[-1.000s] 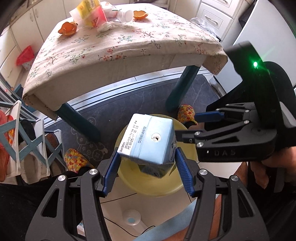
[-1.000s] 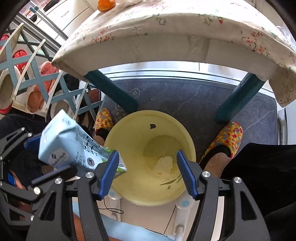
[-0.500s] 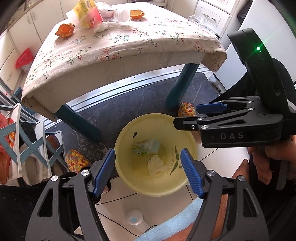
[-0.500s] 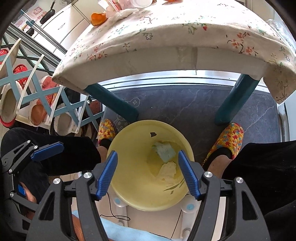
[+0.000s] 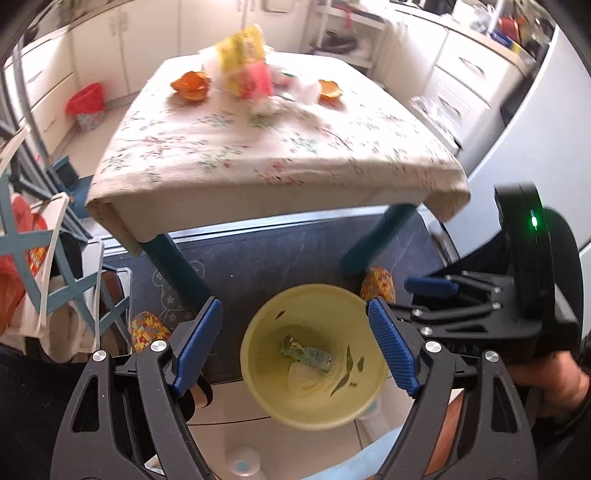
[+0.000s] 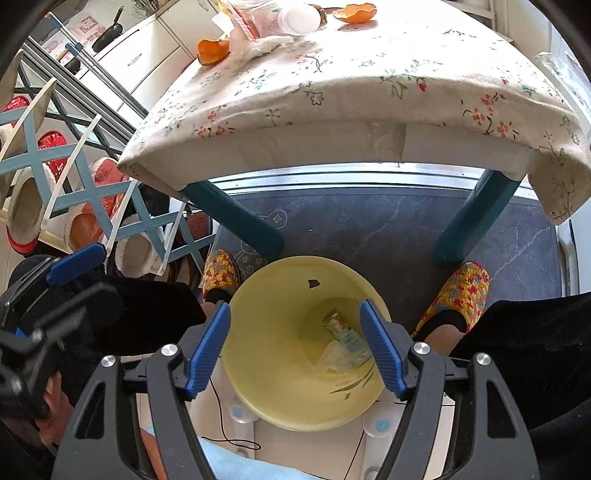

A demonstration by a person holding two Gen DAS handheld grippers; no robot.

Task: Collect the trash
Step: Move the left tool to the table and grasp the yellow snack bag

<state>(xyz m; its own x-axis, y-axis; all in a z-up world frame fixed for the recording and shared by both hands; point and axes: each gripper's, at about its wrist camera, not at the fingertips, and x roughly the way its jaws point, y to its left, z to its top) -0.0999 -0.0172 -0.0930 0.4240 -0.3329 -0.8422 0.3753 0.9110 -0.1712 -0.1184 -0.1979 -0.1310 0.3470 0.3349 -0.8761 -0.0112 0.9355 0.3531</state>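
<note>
Trash here is a small green-and-white carton [image 5: 306, 352] lying flat at the bottom of the yellow bin [image 5: 258, 384], on top of a pale crumpled wad that may be tissue, with a few dark leaf scraps stuck to the inner wall. The bin stands on the floor between the person's two feet in colourful knitted slippers [image 6: 460, 291], just near of the dark floor mat [image 6: 388, 225]. Left claw [image 5: 295, 345] hangs above the bin's mouth, its jaws opening with nothing between them; the right claw [image 6: 295, 347] hangs over it too, jaws also opening and empty. Farther off stands the counter [image 6: 369, 74] with its flowered cloth and teal legs, carrying more trash at its far end: orange peels [image 5: 190, 85], a yellow-and-pink packet [image 5: 245, 62], blurred in the left view, and a white cup [image 6: 299, 20].
</note>
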